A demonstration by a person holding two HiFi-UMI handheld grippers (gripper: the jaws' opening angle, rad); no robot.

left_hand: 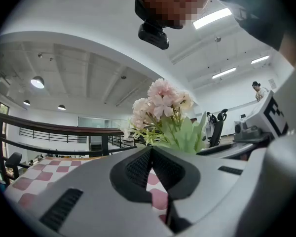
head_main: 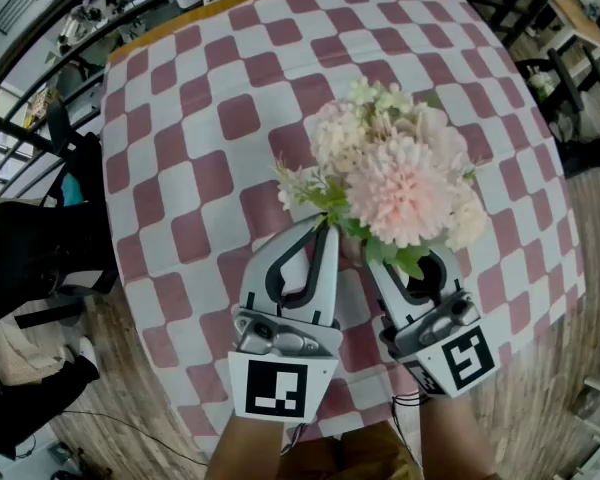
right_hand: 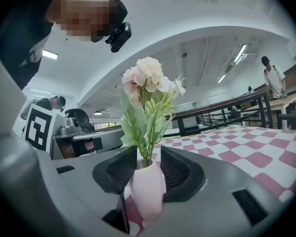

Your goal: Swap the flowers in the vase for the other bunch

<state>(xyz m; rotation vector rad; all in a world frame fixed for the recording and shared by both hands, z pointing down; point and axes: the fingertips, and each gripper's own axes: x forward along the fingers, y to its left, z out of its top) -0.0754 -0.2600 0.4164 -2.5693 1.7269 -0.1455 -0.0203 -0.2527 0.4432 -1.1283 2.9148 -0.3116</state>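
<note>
Pink-and-white checked cloth covers the table (head_main: pixel 180 118), and the flowers (head_main: pixel 395 183), a pale pink and cream bunch with green leaves, stand toward its near edge, roughly midway along it. They sit in a small pale pink vase (right_hand: pixel 148 189), so that much is in place, but I see no second bunch on the table in any view. I cannot tell whether this is the old bunch or the new one, so the swap is either finished or not begun. My right gripper (right_hand: pixel 148 152) is released: its jaws stand apart with the vase upright between them, the pads not pressing on it as far as I can judge. My left gripper (left_hand: pixel 151 152) is clenched on nothing, tips together, just beside the leaves at the bunch's left. From the head view the blooms hide the vase entirely; only the right gripper view shows its body and the stems entering its neck. The left gripper view shows just the blooms past its closed tips.
</note>
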